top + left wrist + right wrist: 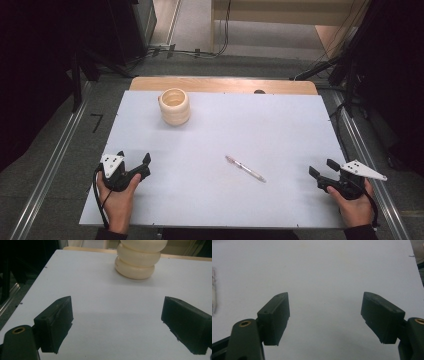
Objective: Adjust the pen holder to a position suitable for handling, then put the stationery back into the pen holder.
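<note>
Left gripper (134,166) spread wide and empty at the near-left edge, right gripper (324,169) just as wide at near-right. Between them on the white surface (290,125) lies the pen (245,168), long axis running far-left to near-right. It's thin, could roll or skid from a pinch. Farther back, the ribbed cream cup (174,106) could tip

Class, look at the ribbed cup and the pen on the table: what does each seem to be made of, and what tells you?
The ribbed cup: probably pale wood or glazed ceramic; cream, smooth rounded rings with a soft sheen. The pen: likely plastic; its thin barrel looks clear or whitish, with a pinkish end.
</note>
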The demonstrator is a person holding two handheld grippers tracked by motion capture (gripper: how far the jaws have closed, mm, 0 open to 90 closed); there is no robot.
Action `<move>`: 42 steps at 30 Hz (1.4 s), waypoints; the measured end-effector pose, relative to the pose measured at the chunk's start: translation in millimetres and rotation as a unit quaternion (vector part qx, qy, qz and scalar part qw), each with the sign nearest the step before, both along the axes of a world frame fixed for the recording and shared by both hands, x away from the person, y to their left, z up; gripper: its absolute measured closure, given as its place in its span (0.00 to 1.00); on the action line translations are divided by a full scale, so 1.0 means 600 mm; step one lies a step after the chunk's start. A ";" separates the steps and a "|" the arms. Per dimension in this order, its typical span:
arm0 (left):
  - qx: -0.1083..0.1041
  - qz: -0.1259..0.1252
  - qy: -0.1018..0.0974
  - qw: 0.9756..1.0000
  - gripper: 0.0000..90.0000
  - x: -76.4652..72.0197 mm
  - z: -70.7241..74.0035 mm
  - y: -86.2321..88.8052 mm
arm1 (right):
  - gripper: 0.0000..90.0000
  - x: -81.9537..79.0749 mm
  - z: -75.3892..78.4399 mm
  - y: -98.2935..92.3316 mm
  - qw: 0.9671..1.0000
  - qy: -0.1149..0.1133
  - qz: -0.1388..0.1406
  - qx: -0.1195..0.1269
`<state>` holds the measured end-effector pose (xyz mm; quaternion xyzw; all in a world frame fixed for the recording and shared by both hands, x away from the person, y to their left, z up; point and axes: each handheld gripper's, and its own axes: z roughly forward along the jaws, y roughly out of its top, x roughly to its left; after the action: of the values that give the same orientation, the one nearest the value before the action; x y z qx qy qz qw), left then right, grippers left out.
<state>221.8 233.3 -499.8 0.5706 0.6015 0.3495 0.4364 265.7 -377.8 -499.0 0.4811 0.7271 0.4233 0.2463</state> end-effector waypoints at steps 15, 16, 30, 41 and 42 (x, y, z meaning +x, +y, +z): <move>0.000 0.002 -0.002 1.000 0.12 -0.003 0.000 0.002 | 0.24 0.000 0.001 0.003 1.000 0.001 0.003 0.000; 0.000 0.002 -0.002 1.000 0.12 -0.003 0.000 0.002 | 0.24 0.001 0.000 0.004 1.000 -0.001 0.004 -0.001; -0.002 -0.002 -0.001 1.000 0.12 0.003 -0.002 0.000 | 0.24 -0.003 0.000 0.013 1.000 0.001 0.015 -0.006; -0.001 -0.001 0.001 1.000 0.12 0.003 -0.004 0.000 | 0.24 -0.003 -0.001 0.030 0.999 0.000 0.031 -0.014; -0.001 -0.002 0.001 1.000 0.12 0.003 -0.004 0.000 | 0.24 -0.003 -0.001 0.031 0.999 0.001 0.033 -0.015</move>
<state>223.6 233.5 -502.2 0.5714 0.6014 0.3477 0.4370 264.0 -359.1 -499.6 0.4533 0.7490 0.4203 0.2384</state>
